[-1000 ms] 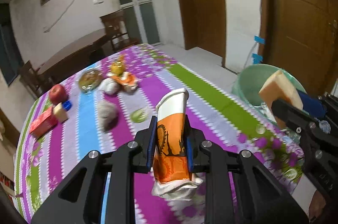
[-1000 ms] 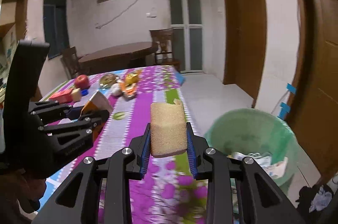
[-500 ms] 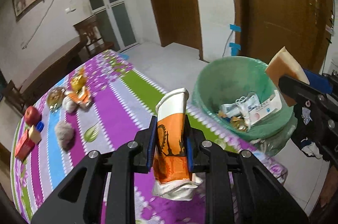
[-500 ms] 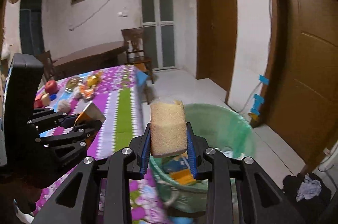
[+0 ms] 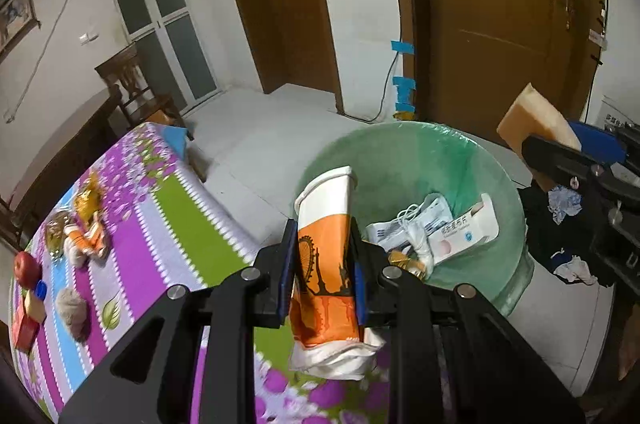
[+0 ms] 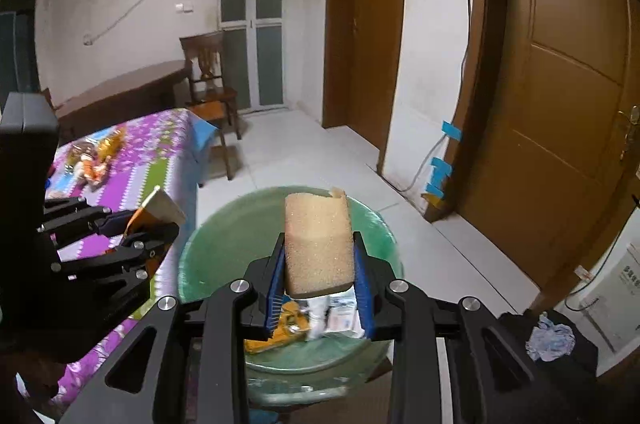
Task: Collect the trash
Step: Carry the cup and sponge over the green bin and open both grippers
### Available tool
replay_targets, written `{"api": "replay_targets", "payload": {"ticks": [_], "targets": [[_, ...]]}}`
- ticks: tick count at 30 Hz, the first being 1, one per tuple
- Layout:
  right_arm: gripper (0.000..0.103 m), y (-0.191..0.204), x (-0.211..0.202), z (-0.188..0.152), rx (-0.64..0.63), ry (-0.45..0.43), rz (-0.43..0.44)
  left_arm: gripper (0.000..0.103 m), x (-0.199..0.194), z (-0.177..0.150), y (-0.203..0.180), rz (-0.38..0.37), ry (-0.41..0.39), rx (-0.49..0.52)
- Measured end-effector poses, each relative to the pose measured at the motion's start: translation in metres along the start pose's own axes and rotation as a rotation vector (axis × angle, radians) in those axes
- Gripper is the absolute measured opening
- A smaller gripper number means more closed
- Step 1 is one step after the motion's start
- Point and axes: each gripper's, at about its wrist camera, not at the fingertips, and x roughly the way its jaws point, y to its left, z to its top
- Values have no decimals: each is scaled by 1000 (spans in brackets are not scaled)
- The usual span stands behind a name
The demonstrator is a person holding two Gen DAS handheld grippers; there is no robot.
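We record two matching handheld grippers. The left gripper (image 5: pixel 324 264): matte black frame, two angular arms with triangular cut-outs at lower frame, four round silver screw heads across the linkage, blue ribbed pads (image 5: pixel 286 272) on the inner finger faces. The right gripper (image 6: pixel 319 288): the same black frame, four silver screws, blue ribbed pads (image 6: pixel 274 298). At the left view's right edge we see it side-on, black with small silver screws.

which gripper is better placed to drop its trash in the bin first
Right, probably. The right gripper holds the sponge directly over the green bin, while the left gripper's paper cup hangs near the table-side rim.
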Motion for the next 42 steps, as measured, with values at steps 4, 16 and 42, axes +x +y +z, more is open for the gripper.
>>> {"api": "replay_targets", "payload": {"ticks": [4,16,42], "targets": [[31,-12,15,4,1,46,-26,22,12,9,-7,-42,27,14],[31,-32,47,7,17,144,-51,23,35,16,-27,-83,93,77],[31,-23,60,4,-46,194,-51,24,49,9,-36,-132,178,91]]}}
